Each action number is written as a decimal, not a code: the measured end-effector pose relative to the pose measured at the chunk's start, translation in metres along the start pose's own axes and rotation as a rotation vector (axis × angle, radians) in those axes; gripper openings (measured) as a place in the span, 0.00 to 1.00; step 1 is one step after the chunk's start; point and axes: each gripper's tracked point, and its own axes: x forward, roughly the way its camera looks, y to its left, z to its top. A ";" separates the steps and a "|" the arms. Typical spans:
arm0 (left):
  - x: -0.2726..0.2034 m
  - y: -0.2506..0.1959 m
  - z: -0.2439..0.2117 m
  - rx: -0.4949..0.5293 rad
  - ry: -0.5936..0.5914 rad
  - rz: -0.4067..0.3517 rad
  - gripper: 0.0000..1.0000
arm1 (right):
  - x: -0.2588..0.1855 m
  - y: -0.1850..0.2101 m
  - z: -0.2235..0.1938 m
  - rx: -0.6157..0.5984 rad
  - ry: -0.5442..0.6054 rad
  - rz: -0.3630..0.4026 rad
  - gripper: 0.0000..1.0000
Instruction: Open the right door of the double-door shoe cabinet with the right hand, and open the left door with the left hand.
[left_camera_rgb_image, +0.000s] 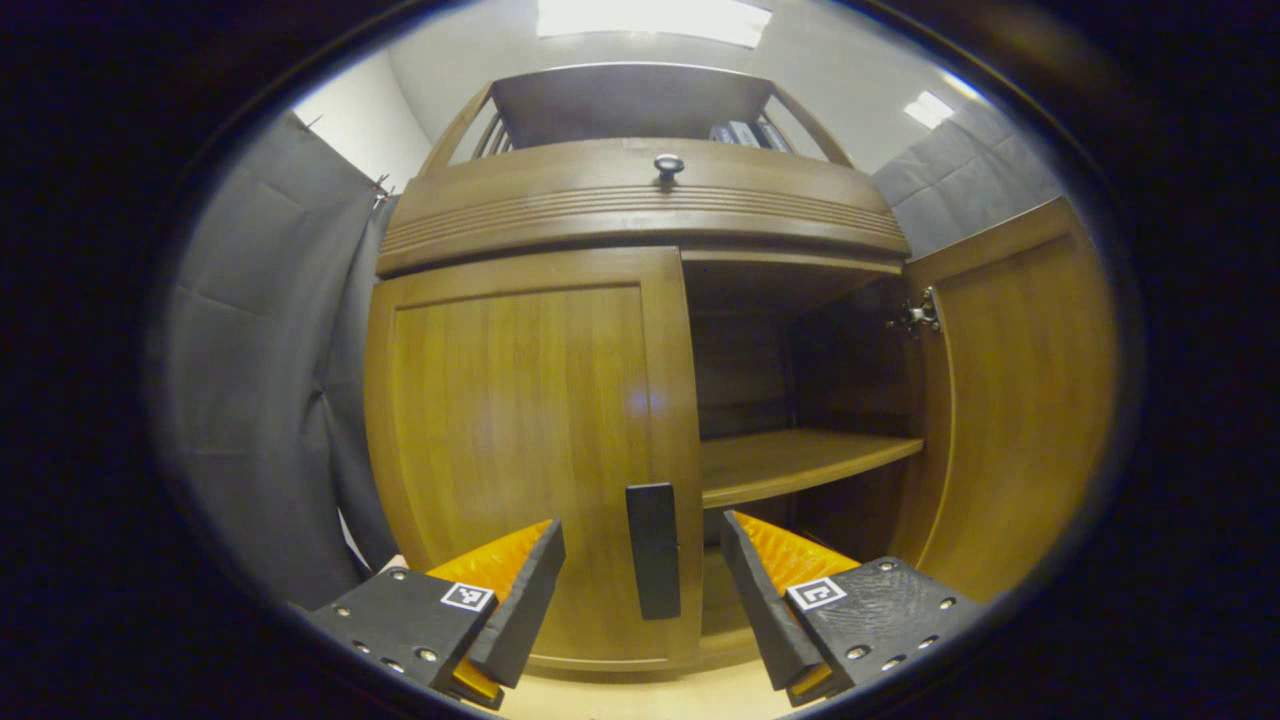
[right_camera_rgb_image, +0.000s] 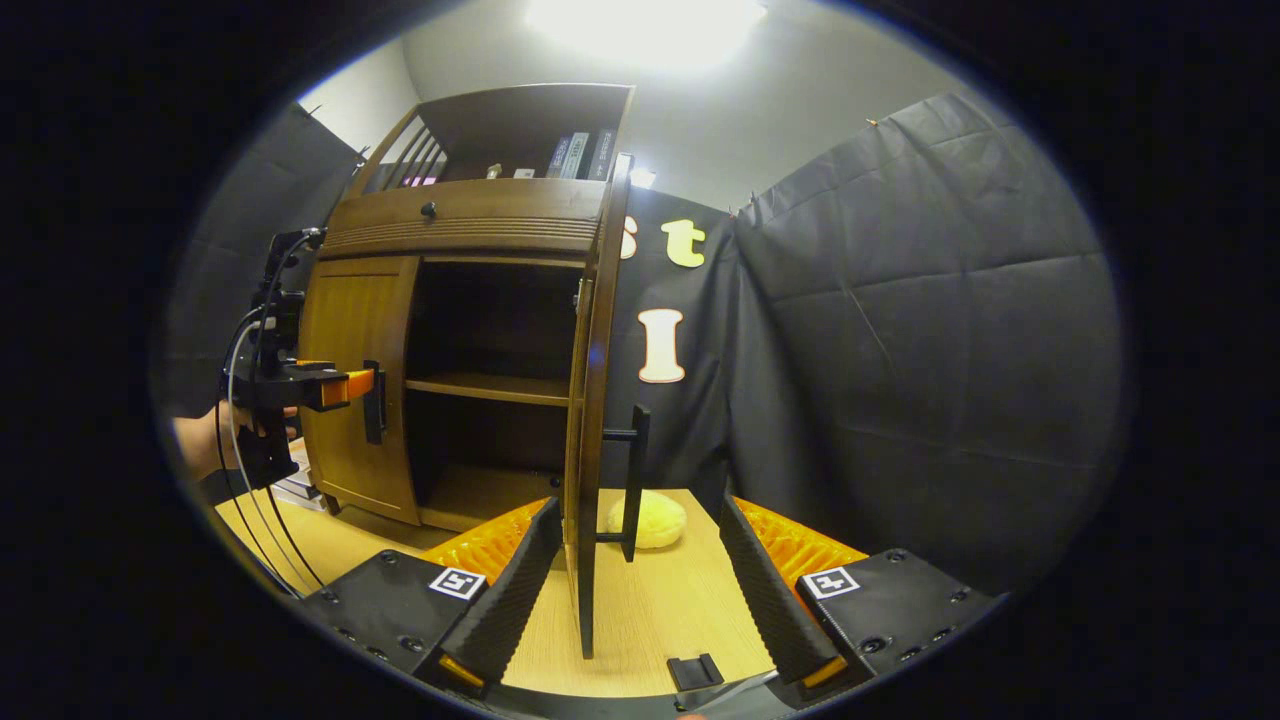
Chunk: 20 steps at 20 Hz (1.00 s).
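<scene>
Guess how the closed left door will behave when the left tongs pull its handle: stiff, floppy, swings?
Probably rigid: the left door looks like a solid wood panel. It should swing rather than slide, since the open right door hangs on a metal hinge. The handle is a flat vertical bar between the open left tongs, likely easy to pinch.

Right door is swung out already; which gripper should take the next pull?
Left. The left gripper is open and straddles the black bar handle of the closed wooden left door. The right gripper sits open around the open right door's edge.
</scene>
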 end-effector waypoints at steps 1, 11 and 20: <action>0.007 0.001 -0.003 -0.003 0.007 -0.004 0.92 | 0.001 0.002 -0.002 0.005 0.001 -0.008 0.96; 0.052 -0.001 -0.051 -0.038 0.103 -0.045 0.81 | 0.013 0.021 -0.014 0.026 0.015 -0.075 0.96; 0.061 -0.009 -0.053 -0.061 0.083 -0.060 0.29 | 0.008 0.032 -0.023 0.051 0.034 -0.108 0.99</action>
